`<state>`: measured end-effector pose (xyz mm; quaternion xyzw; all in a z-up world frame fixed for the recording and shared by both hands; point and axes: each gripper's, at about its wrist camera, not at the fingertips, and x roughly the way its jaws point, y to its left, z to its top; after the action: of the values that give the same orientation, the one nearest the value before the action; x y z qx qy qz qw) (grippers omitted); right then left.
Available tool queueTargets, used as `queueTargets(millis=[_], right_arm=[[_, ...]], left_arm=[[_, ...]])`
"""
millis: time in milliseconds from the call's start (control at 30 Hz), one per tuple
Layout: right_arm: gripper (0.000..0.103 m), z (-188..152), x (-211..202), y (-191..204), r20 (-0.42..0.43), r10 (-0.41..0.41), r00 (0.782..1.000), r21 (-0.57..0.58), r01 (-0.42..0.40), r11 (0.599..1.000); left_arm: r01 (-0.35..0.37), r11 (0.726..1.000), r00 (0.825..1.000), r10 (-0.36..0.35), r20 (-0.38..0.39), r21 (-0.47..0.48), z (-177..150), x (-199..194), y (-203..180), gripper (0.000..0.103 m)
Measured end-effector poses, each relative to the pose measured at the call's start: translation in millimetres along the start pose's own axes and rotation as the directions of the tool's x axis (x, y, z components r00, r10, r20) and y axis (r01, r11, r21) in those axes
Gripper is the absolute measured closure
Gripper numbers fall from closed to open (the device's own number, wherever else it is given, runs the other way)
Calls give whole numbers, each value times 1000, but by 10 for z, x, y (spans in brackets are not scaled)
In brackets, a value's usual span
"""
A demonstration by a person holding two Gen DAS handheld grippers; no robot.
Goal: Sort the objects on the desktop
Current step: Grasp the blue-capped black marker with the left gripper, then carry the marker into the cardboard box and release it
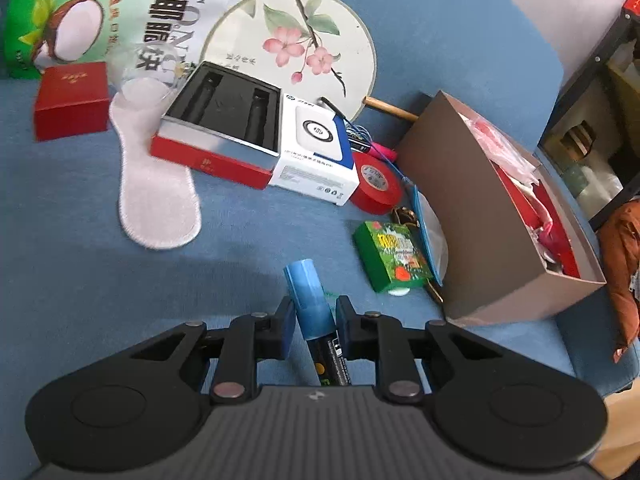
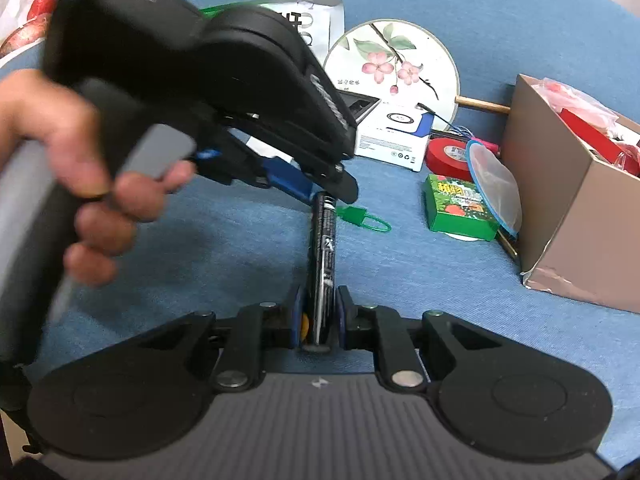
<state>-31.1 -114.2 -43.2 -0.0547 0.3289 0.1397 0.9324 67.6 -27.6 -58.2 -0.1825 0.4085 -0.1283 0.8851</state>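
Observation:
A marker pen with a black barrel and a light blue cap is held between both grippers above the blue cloth. My right gripper is shut on the black barrel's rear end. My left gripper has its blue pads on either side of the blue cap, with a small gap showing on the right side. In the right wrist view the left gripper and the hand holding it fill the upper left, its tips at the pen's far end.
An open brown cardboard box with red items stands at the right. Near it lie a green packet, a red tape roll, a white-blue box, a red-black case, an insole, a round fan, a green tag.

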Motion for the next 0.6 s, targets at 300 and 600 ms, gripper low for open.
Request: queueTargets(millis=[300, 600], right_arm=[[86, -17, -27, 6, -9, -9, 1000, 13, 9, 1000], [89, -30, -91, -74, -7, 24, 1000, 65, -23, 998]], left_arm=[[-28, 999, 999, 29, -29, 28, -129, 68, 25, 60], [-66, 989, 997, 72, -38, 135, -193, 68, -183, 76]])
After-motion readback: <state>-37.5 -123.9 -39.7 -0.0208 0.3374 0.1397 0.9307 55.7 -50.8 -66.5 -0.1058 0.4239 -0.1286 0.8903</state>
